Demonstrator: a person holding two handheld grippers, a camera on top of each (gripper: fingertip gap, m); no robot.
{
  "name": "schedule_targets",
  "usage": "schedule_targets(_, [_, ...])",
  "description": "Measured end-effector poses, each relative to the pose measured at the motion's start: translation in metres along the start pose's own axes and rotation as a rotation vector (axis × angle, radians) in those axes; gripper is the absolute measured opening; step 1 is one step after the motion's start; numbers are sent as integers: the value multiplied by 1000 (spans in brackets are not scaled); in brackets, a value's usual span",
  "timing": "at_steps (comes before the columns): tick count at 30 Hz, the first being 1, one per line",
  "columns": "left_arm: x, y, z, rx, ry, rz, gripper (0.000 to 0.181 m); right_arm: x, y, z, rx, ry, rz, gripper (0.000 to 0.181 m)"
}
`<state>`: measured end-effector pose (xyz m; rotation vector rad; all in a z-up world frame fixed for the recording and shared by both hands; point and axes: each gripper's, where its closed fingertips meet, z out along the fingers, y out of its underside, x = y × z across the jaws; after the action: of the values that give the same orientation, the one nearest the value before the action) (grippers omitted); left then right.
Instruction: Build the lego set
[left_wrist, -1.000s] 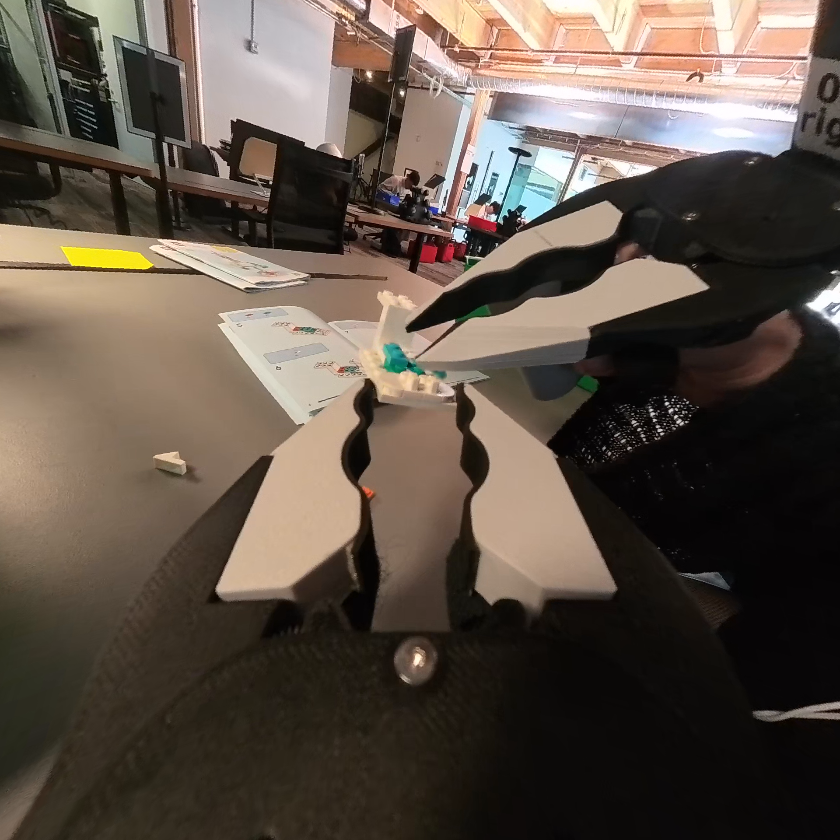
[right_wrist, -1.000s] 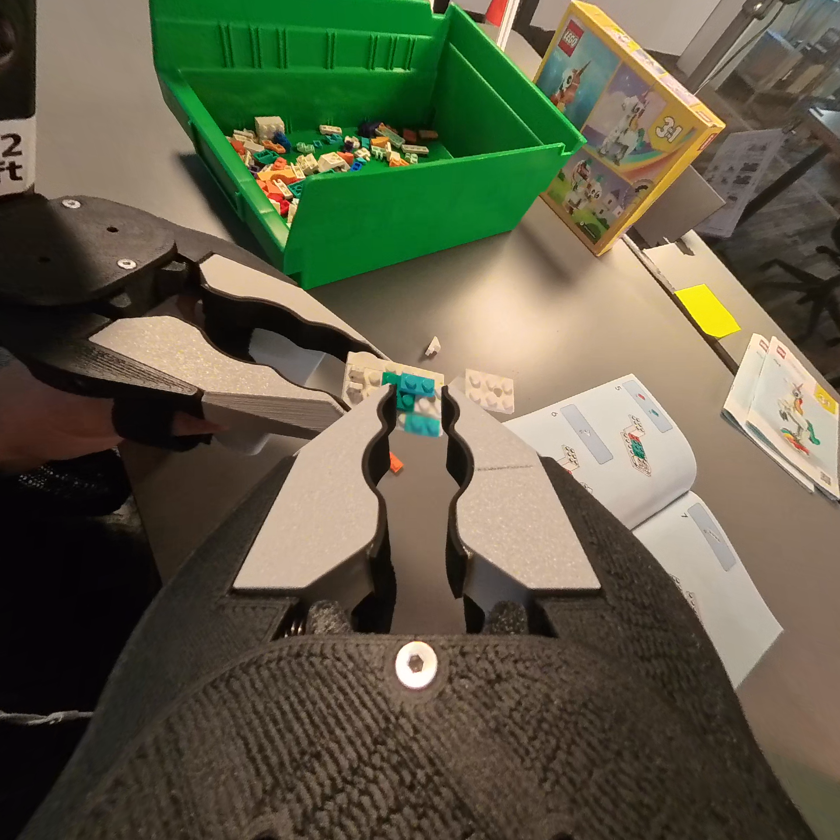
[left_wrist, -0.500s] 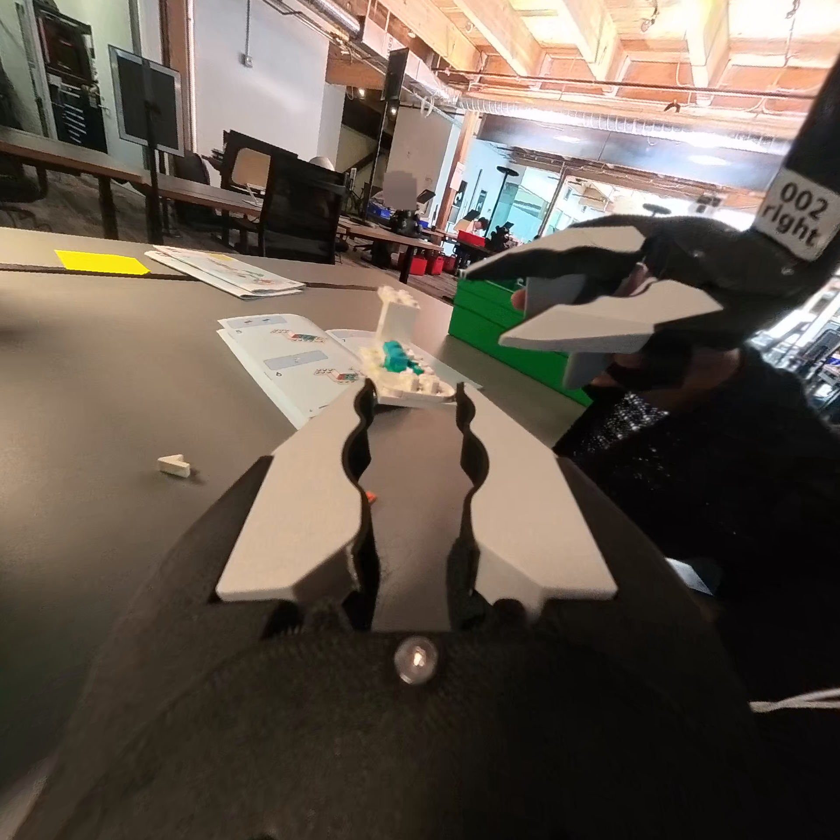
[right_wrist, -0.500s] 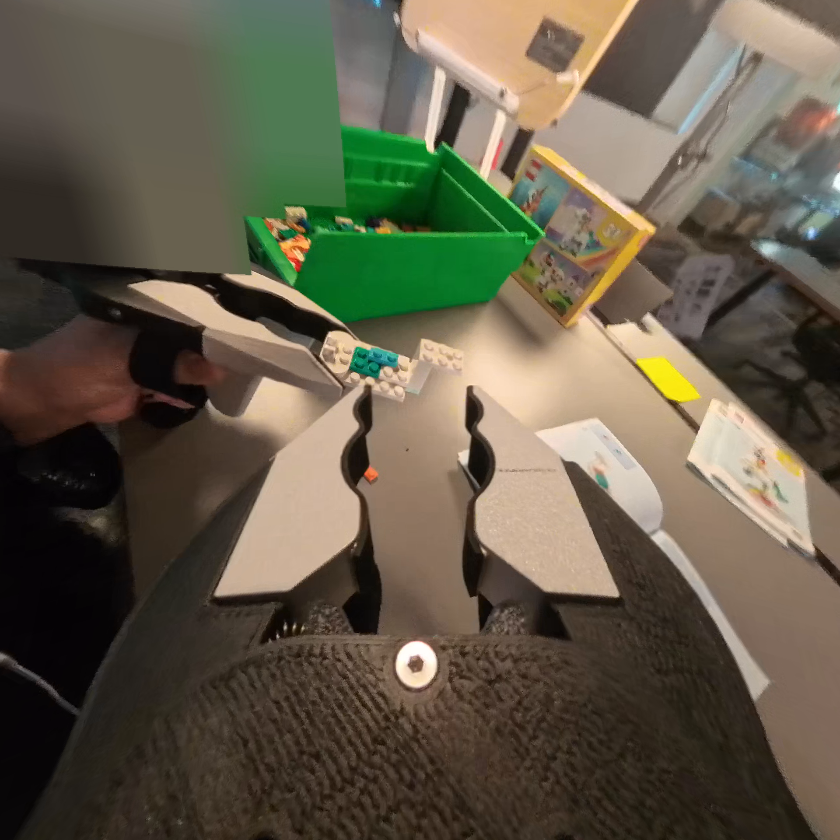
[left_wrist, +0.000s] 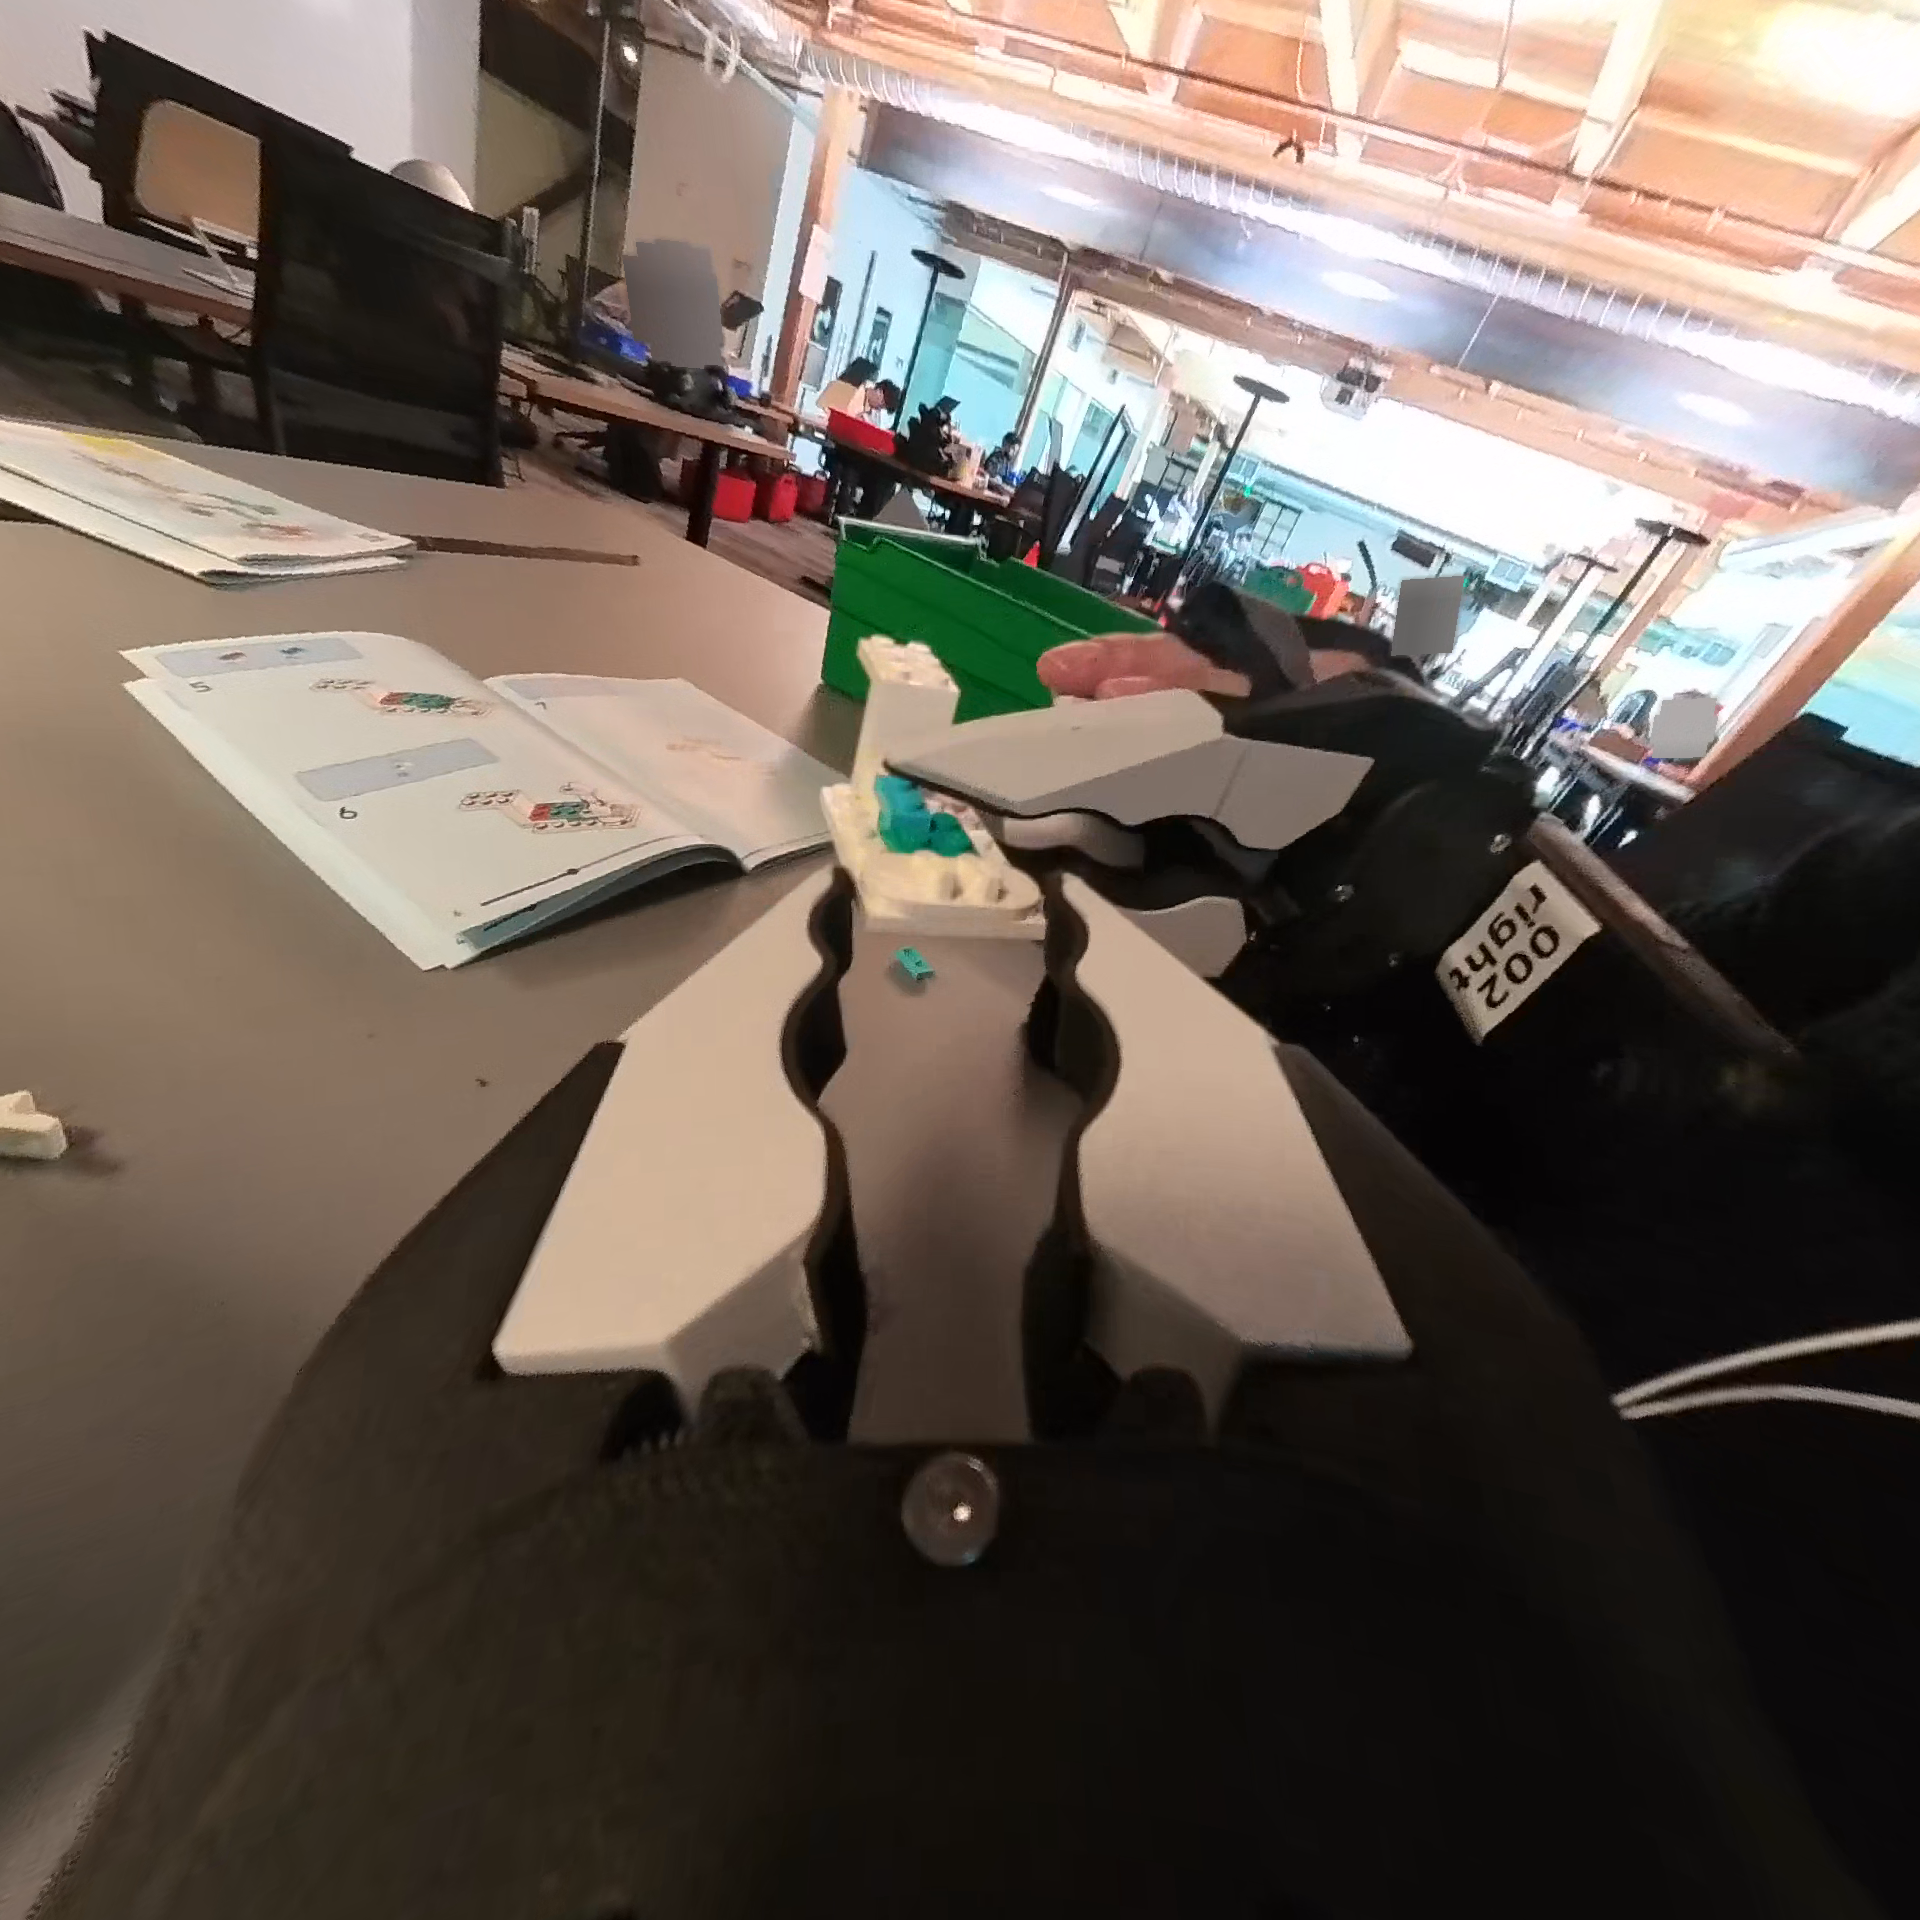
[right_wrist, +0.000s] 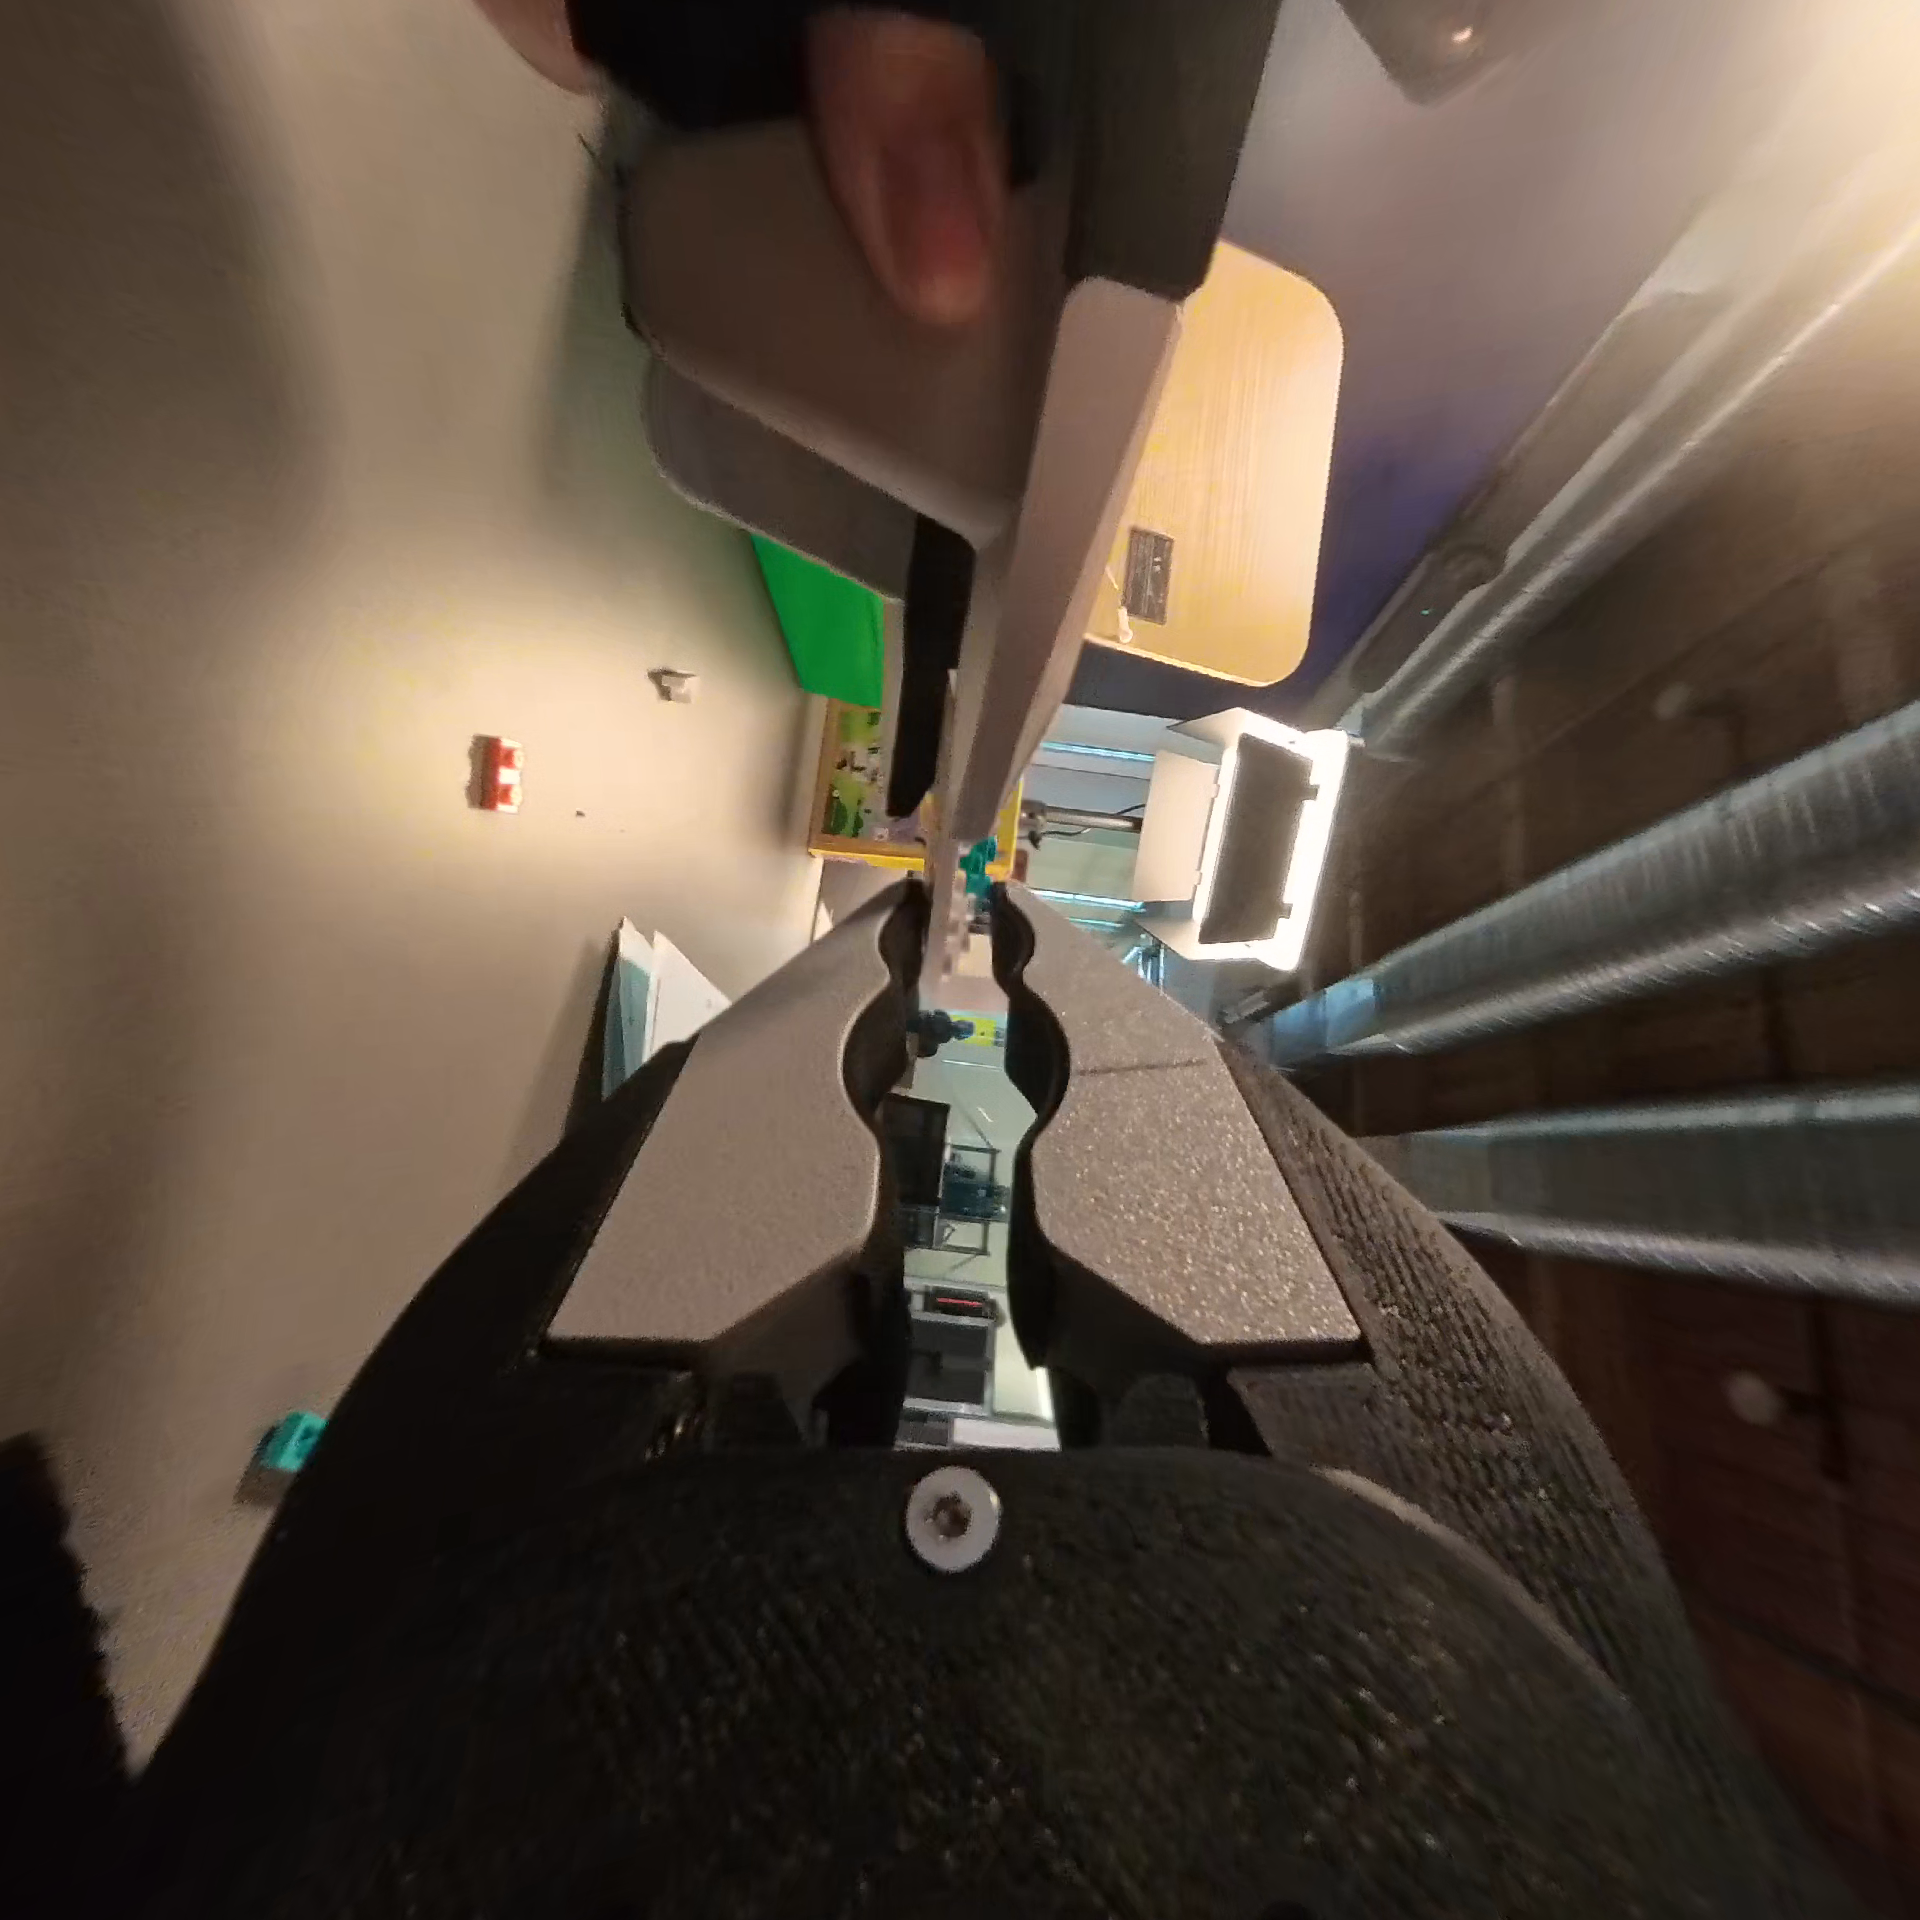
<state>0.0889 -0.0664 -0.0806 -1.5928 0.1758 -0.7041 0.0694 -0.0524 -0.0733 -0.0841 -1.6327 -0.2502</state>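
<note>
Behind your grey desk (left_wrist: 260, 1039) stretches an open workshop with timber ceiling beams. Your left gripper (left_wrist: 940, 914) is clamped on the small white-and-teal Lego assembly (left_wrist: 925, 842), held above the desk's middle; your right gripper (right_wrist: 951, 904) pinches it edge-on. The open instruction booklet (left_wrist: 436, 769) suggests an early stage, and loose bricks remain: a teal piece (left_wrist: 912, 966) and a red brick (right_wrist: 496, 771).

Lego assembly (left_wrist: 940, 852): white plates as base, teal bricks stacked on top, white upright piece rising at far end, studs showing. Held off the table. In right wrist view it appears edge-on (right_wrist: 951, 914). Loose on grey table: 1 small teal piece (left_wrist: 912, 965), 1 white piece (left_wrist: 26, 1125), 1 red brick (right_wrist: 496, 771).
</note>
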Motion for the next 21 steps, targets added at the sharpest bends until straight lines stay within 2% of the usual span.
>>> schedule_targets(2, [3, 1, 0, -8, 24, 57, 37, 0, 1, -2, 6, 4, 17, 11])
schedule_targets(4, [3, 5, 0, -43, 18, 207, 44, 0, 6, -3, -6, 13, 20, 11])
schedule_targets(7, [-2, 5, -1, -69, -114, 560, 55, -9, 16, -4, -22, 3, 26, 10])
schedule_targets(10, [-4, 14, 1, -185, -212, 998, 54, -14, 17, -5, 14, 14, 44, 11])
schedule_targets(12, [-7, 23, 4, -265, -236, 1231, 49, -15, 15, -7, 63, 22, 64, 11])
schedule_targets(14, [-6, 27, 6, -275, -240, 1378, 40, -15, 14, -10, 102, 24, 81, 10])
schedule_targets(16, [-3, 26, 8, -249, -245, 1480, 31, -16, 13, -11, 129, 17, 88, 10])
schedule_targets(18, [-2, 22, 8, -216, -284, 1569, 6, -19, 12, -11, 143, 1, 103, 10])
schedule_targets(21, [-6, 26, 11, -240, -336, 1622, 5, -27, 14, -10, 139, -26, 136, 10])
